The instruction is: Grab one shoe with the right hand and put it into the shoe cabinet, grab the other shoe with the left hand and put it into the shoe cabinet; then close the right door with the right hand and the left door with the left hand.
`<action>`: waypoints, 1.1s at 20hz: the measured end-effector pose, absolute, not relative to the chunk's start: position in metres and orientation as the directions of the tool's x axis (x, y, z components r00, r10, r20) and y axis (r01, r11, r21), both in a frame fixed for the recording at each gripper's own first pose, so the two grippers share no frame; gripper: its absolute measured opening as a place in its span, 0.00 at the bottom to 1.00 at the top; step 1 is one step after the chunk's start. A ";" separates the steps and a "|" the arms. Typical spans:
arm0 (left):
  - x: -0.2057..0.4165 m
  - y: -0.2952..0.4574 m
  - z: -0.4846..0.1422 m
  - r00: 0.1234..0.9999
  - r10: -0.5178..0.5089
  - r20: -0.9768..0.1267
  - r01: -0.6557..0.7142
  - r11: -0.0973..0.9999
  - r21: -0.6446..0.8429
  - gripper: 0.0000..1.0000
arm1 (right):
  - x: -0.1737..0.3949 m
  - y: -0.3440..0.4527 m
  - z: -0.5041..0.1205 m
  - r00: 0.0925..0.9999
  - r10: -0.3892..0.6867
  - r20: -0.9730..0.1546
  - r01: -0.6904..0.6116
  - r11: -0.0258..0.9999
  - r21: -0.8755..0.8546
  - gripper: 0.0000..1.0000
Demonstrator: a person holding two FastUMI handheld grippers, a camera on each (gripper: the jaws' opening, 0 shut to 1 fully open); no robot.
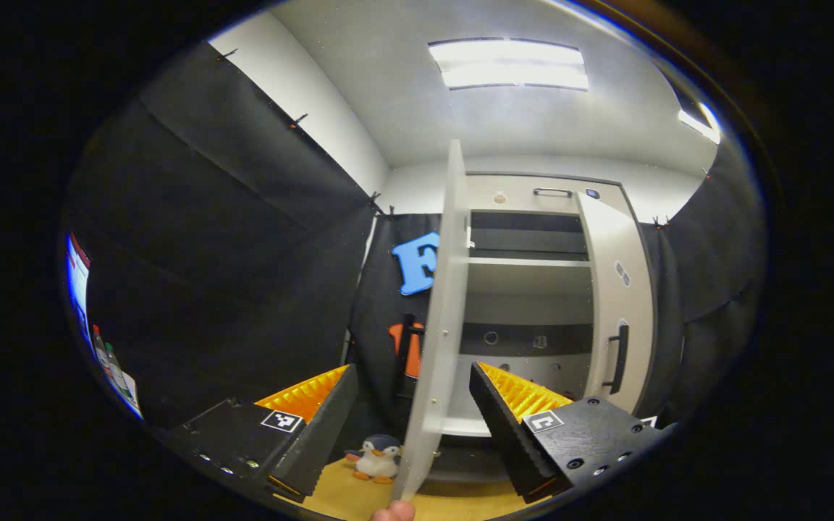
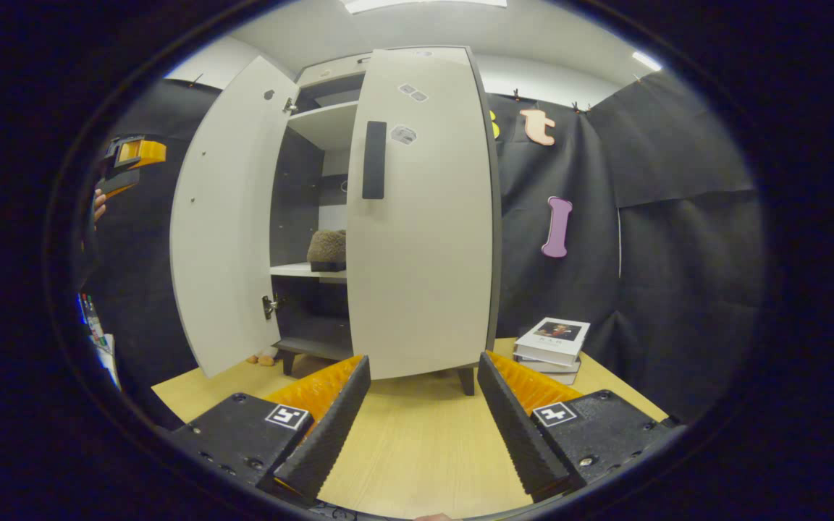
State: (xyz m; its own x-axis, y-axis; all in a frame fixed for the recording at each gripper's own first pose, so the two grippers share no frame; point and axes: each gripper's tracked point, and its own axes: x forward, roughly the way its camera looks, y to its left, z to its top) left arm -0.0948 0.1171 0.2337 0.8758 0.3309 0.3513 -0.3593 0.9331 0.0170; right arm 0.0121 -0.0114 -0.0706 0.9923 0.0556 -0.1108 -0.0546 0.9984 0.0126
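Note:
The pale shoe cabinet stands on a wooden surface. A fuzzy brown shoe rests on its middle shelf, partly hidden behind the right door. That right door with its dark handle is swung nearly closed; in the left gripper view the right door looks slightly ajar. The left door stands wide open. My right gripper is open and holds nothing, a little in front of the right door. My left gripper is open, its fingers either side of the left door's edge. The left gripper also shows beyond the open door, held by a hand.
A stack of books lies on the wooden surface right of the cabinet. A penguin plush sits by the foot of the left door. Bottles stand far left. Black cloth walls close in the booth.

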 end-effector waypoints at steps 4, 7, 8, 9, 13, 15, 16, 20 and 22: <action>-0.078 0.171 0.239 0.815 0.445 0.371 -0.481 0.877 0.007 0.99 | 0.010 -0.016 -0.071 0.991 0.050 -0.122 -0.045 0.998 0.043 0.98; -0.041 0.191 0.225 0.843 0.447 0.299 -0.460 0.887 -0.032 0.95 | 0.009 -0.024 -0.065 0.994 0.029 -0.103 -0.027 0.999 0.026 0.97; -0.034 0.195 0.217 0.849 0.451 0.275 -0.457 0.888 -0.046 0.99 | 0.009 -0.025 -0.065 0.995 0.025 -0.100 -0.023 0.999 0.028 0.97; -0.025 0.199 0.211 0.854 0.453 0.257 -0.456 0.888 -0.050 0.99 | 0.009 -0.026 -0.064 0.995 0.022 -0.100 -0.019 0.999 0.034 0.98; 0.008 0.196 0.189 0.875 0.433 0.217 -0.439 0.898 -0.021 0.99 | 0.010 -0.033 -0.061 0.995 0.001 -0.099 0.005 0.998 0.055 0.98; 0.009 0.192 0.194 0.870 0.434 0.236 -0.444 0.896 -0.011 0.94 | 0.011 -0.037 -0.060 0.995 -0.013 -0.095 0.018 0.998 0.054 0.97; 0.010 0.194 0.193 0.871 0.434 0.232 -0.440 0.897 -0.026 0.94 | 0.011 -0.038 -0.060 0.995 -0.016 -0.095 0.021 0.998 0.055 0.97; 0.013 0.192 0.189 0.884 0.415 0.217 -0.417 0.908 -0.038 0.94 | 0.013 -0.035 -0.059 0.996 -0.016 -0.089 0.021 0.998 0.053 0.97; 0.015 0.188 0.188 0.887 0.413 0.206 -0.414 0.909 -0.043 0.94 | 0.014 -0.028 -0.061 0.996 0.004 -0.091 0.000 0.999 0.051 0.97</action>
